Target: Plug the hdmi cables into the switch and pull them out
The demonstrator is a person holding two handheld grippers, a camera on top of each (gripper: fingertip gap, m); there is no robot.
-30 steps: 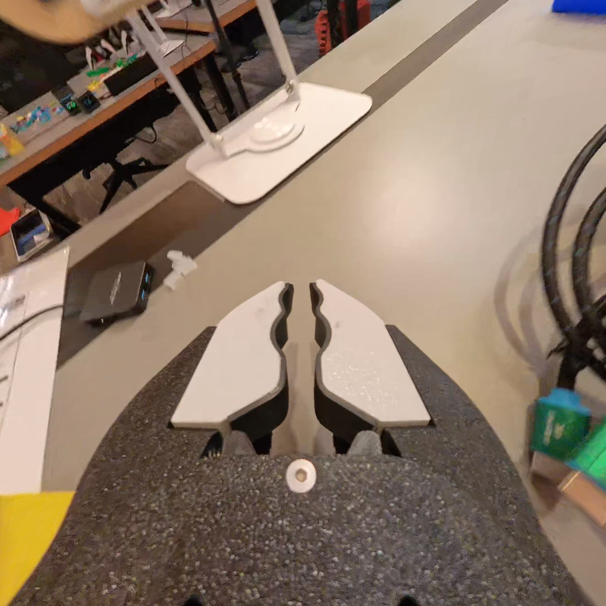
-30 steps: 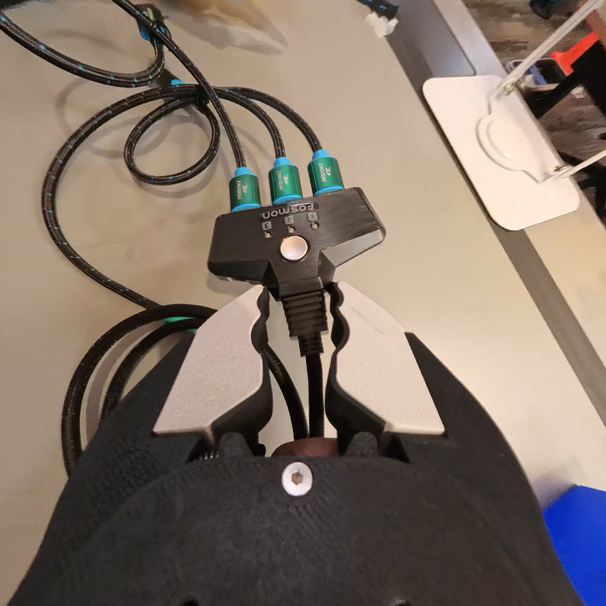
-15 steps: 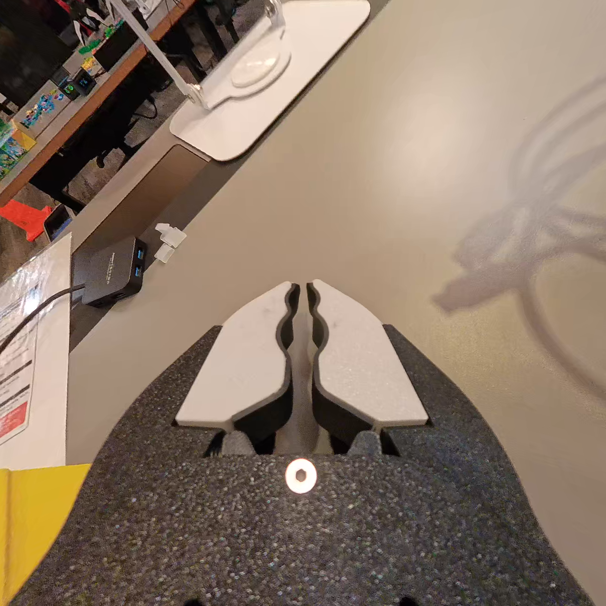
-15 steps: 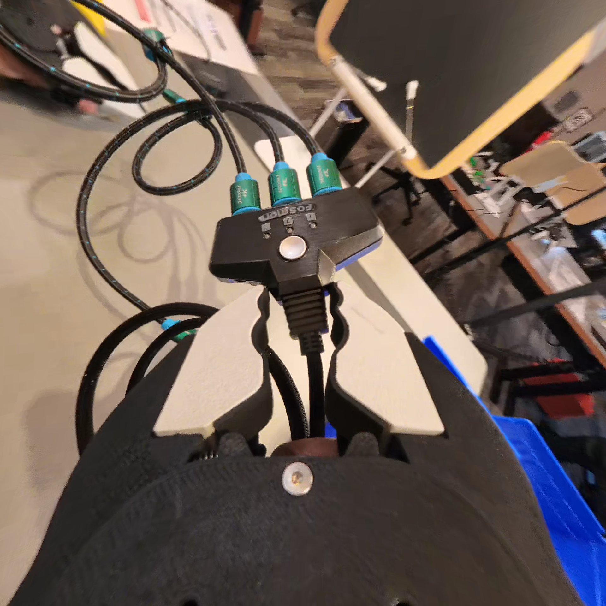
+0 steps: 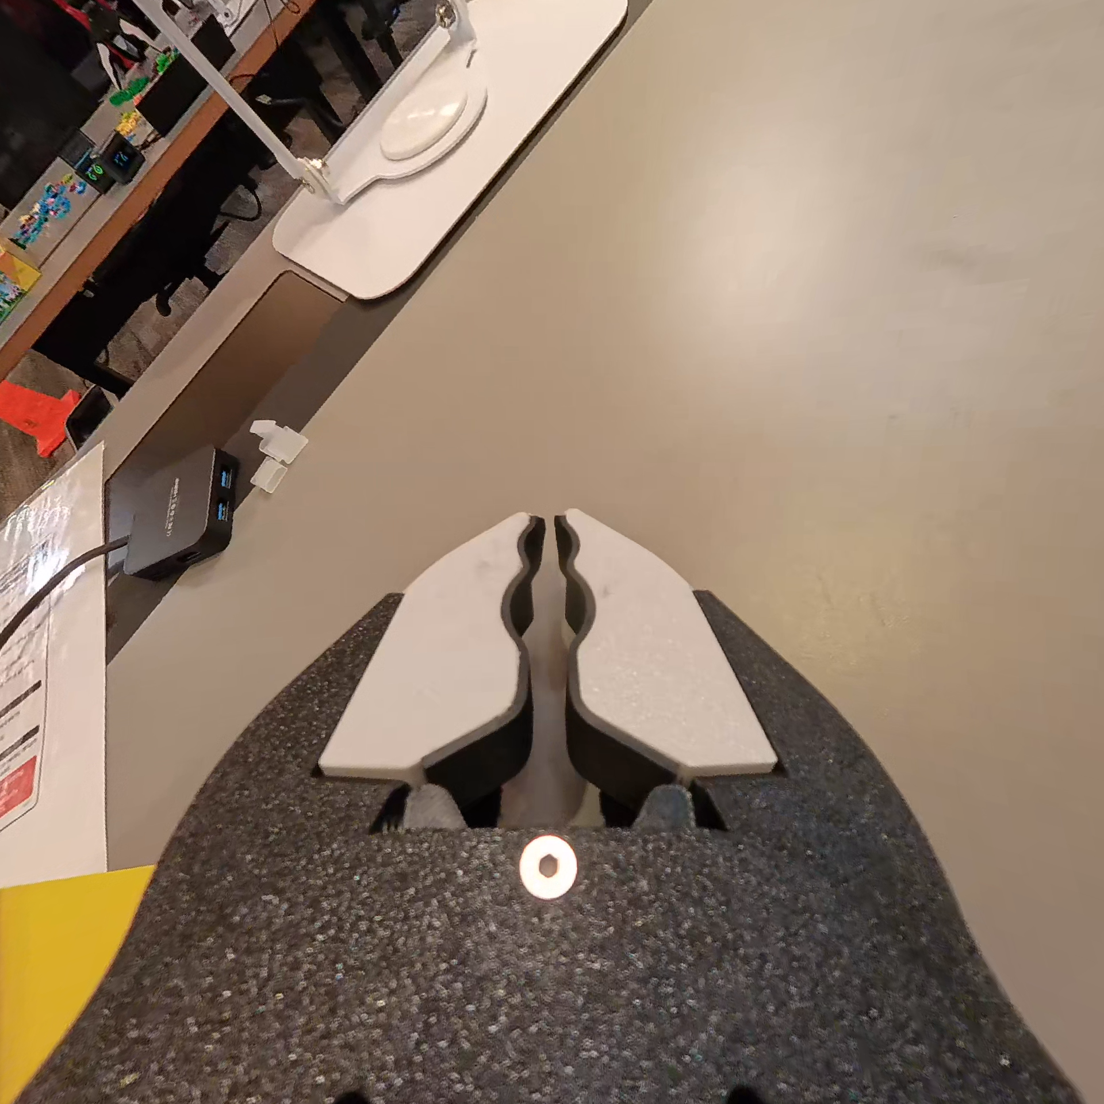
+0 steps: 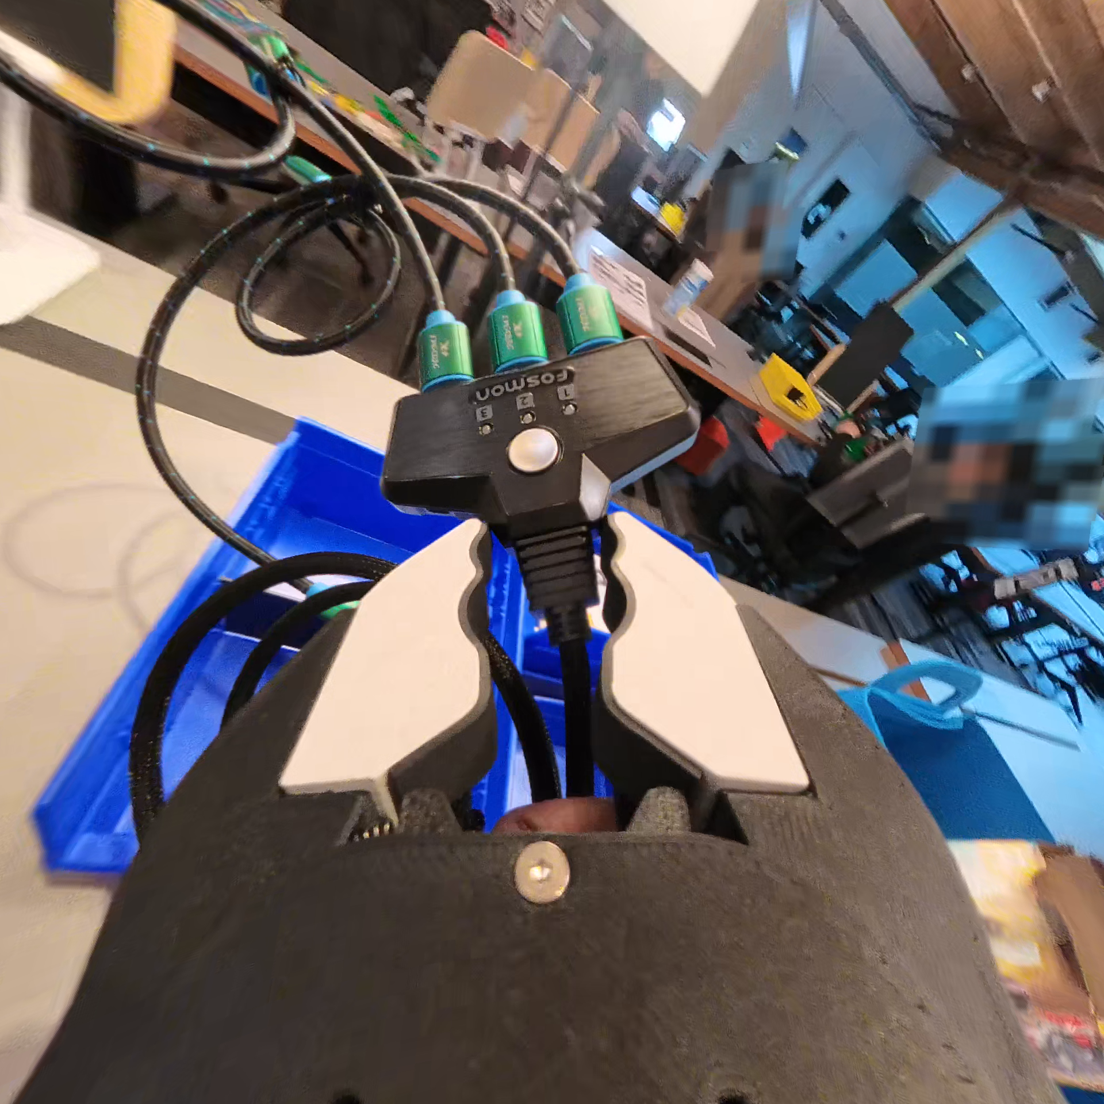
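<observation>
The right gripper (image 6: 542, 526) is clamping the ribbed strain relief at the back of the black switch (image 6: 537, 433), its two white fingers (image 6: 412, 651) pressing in on either side of the neck while the switch's own black lead is running back between them. The switch is hanging in the air, tilted upward above a blue bin (image 6: 281, 526) that is sitting on the pale desk (image 6: 71, 454). Three green-and-blue HDMI plugs (image 6: 514, 334) are sitting side by side in the ports along the switch's far edge, and their black braided cables (image 6: 197, 287) are looping away to the left, with more cable curling beside the gripper's left finger. The background behind the switch is blurring. The left gripper (image 5: 549, 523) is holding nothing, its white fingers (image 5: 454, 651) nearly meeting at the tips with only a thin slit between them, and it is pointing across bare desk (image 5: 776, 299). Off to its left, a dark USB hub (image 5: 173, 520) is lying near the desk's edge with two small clear caps (image 5: 278, 451) just beside it, and a white lamp base (image 5: 430, 149) is resting farther away.
</observation>
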